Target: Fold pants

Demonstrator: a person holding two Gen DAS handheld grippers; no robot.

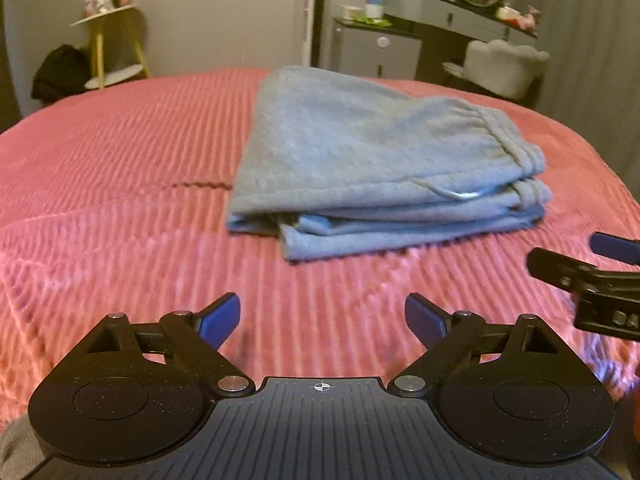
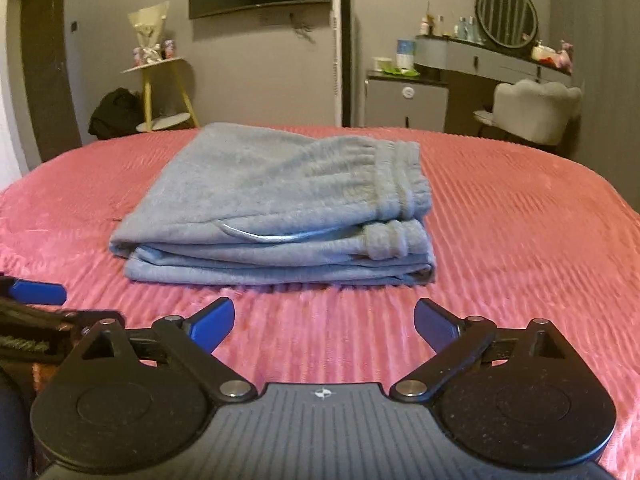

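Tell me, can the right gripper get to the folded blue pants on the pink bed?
Probably yes. The right gripper is open and empty, pointing at the folded blue pants, with only bare pink bedspread between them. The left gripper sits off to the side, not in the way.

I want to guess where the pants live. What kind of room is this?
Most likely a bedroom: the folded grey pants lie on a bed with a pink ribbed blanket, and a dressing table with a round mirror stands behind.
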